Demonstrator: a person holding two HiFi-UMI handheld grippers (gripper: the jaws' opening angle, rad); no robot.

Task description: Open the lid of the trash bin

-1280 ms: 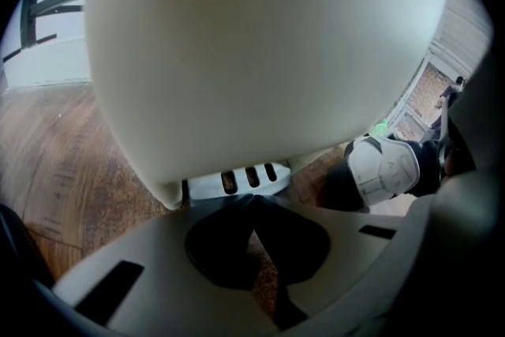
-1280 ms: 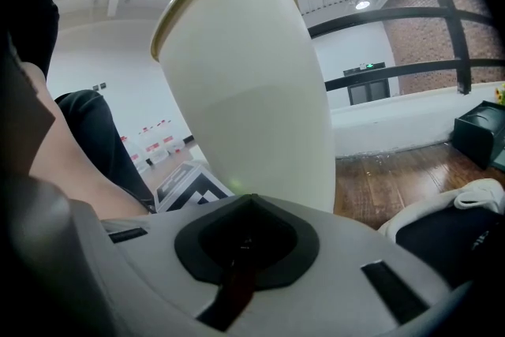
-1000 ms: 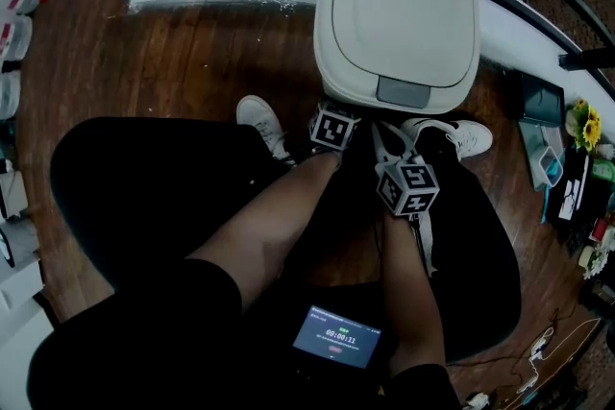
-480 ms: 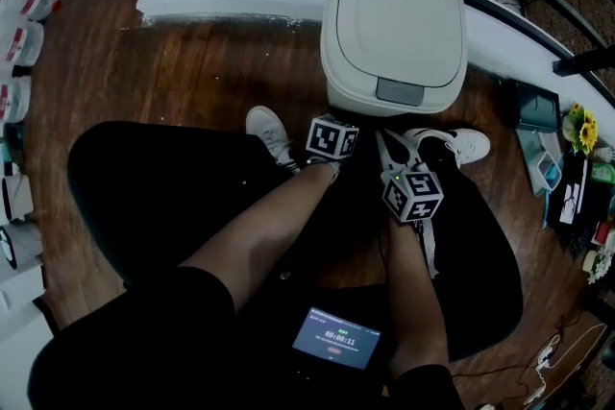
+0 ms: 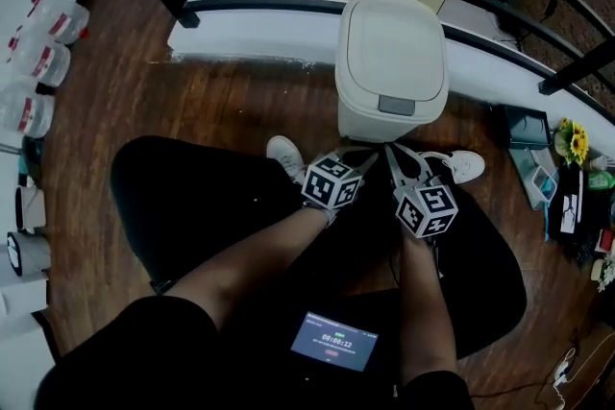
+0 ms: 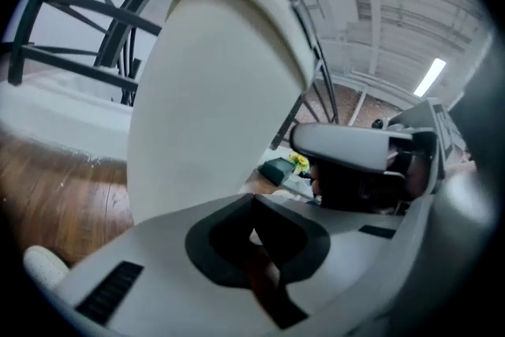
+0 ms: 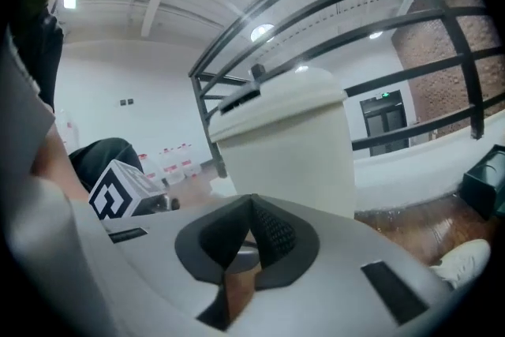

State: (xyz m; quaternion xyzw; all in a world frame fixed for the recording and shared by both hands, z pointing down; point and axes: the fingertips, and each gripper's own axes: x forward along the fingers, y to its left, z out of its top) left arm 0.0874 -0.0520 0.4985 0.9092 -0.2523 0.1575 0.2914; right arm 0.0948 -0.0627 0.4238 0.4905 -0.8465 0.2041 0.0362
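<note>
Cream trash bin [image 5: 370, 122] on wooden floor [image 5: 221, 101] against white ledge [image 5: 255, 22], lid [image 5: 392, 48] down; open floor to its left. Left tool [image 6: 252, 207] and right tool [image 7: 251, 207] clenched empty, near its front.

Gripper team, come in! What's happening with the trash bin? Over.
Left gripper shut, empty. Right gripper shut, empty. Trash bin lid closed, both grippers low by its front. White shoes beside the base.
</note>
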